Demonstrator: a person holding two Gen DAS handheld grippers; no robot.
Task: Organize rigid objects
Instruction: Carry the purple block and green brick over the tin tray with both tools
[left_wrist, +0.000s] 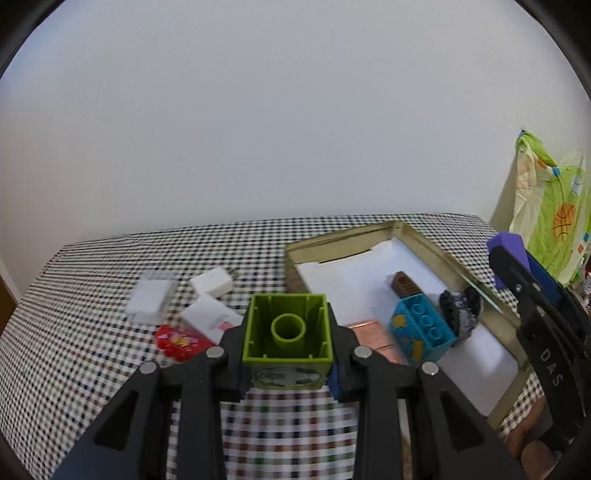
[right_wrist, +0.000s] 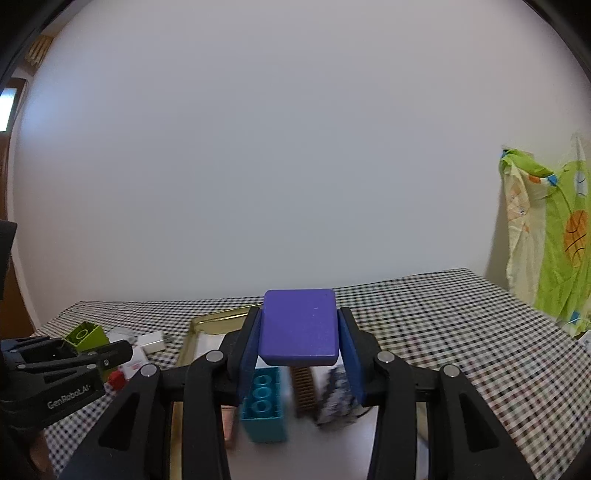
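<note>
My left gripper is shut on a green toy brick, hollow underside facing the camera, held above the checkered tablecloth just left of the tray. My right gripper is shut on a purple block and holds it over the gold-rimmed tray. The tray has a white liner and holds a teal brick, a brown comb-like piece, a dark fuzzy object and copper-coloured tiles. The right gripper with its purple block shows at the far right of the left wrist view.
White boxes, a clear plastic case and a red packet lie on the cloth left of the tray. A green patterned cloth hangs at the right by the wall. The table's far edge meets a plain white wall.
</note>
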